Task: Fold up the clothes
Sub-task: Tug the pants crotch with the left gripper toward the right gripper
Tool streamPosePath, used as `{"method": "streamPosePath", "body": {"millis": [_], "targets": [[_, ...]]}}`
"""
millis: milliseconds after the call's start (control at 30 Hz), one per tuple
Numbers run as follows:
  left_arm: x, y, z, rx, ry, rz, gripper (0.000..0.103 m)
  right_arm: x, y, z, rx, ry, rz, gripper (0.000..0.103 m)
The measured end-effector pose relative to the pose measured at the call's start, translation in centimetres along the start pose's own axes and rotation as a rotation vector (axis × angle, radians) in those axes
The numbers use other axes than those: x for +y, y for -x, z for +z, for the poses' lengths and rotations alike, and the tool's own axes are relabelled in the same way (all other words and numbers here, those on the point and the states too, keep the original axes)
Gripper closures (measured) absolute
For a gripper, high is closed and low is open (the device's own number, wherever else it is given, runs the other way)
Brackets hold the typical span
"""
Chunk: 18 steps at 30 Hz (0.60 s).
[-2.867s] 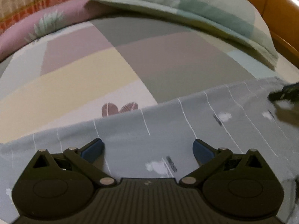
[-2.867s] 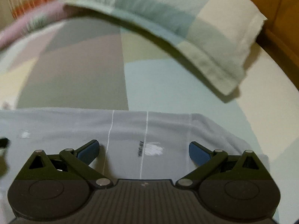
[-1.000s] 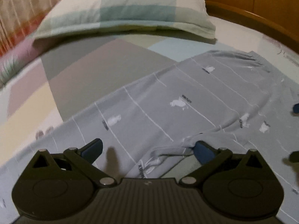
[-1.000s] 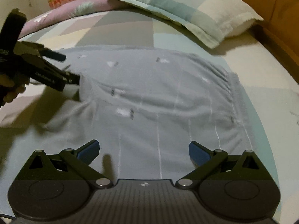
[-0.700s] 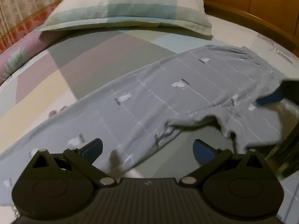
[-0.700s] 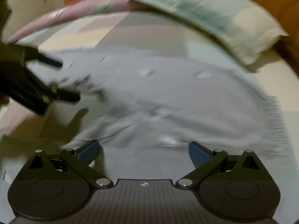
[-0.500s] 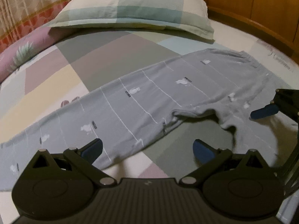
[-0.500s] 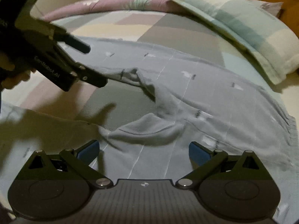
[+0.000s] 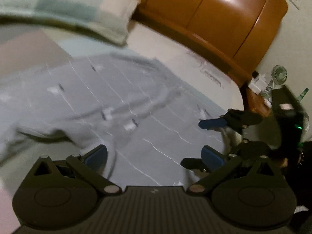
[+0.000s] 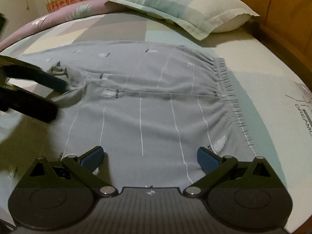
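Note:
Grey trousers [image 10: 156, 107] with thin white stripes lie flat on the bed, the gathered waistband [image 10: 230, 89] to the right. My right gripper [image 10: 150, 157] hovers open over the near edge of the trousers, nothing between its fingers. In the right wrist view my left gripper [image 10: 56, 95] comes in from the left, its dark fingers apart on either side of a bunched fold at the crotch [image 10: 74, 89]. The left wrist view is blurred: my left gripper [image 9: 154, 155] is open above the trousers [image 9: 117, 107], with the right gripper [image 9: 206, 142] open at the right.
A checked pillow [image 10: 175, 2] lies at the head of the bed, beside the orange wooden headboard [image 9: 214, 19]. A pink quilt [image 10: 68, 13] lies along the far side. A nightstand with a small fan [image 9: 278, 74] stands past the bed's corner. The patchwork sheet [image 10: 263, 68] surrounds the trousers.
The left gripper has swung right, its view now blurred and facing the headboard and the right gripper. The right gripper has turned over the seat of the trousers. Both stay open.

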State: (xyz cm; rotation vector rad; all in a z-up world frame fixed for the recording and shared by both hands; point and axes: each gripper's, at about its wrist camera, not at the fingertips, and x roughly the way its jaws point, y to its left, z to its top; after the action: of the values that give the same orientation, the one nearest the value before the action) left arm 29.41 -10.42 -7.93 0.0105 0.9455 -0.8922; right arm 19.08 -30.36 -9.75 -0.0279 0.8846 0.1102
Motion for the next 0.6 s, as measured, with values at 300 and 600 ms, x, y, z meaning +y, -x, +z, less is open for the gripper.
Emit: {"method": "streamPosePath", "body": {"millis": [300, 600], "targets": [[0.5, 1.3, 1.2, -0.053, 0.023, 0.157, 0.001, -0.2, 0.7, -0.3, -0.014, 0.001, 0.007, 0.000], [-5.0, 5.3, -5.4, 0.027, -0.157, 0.241, 0.001, -1.3, 2.6, -3.0, -0.001, -0.020, -0.013, 0.000]]}}
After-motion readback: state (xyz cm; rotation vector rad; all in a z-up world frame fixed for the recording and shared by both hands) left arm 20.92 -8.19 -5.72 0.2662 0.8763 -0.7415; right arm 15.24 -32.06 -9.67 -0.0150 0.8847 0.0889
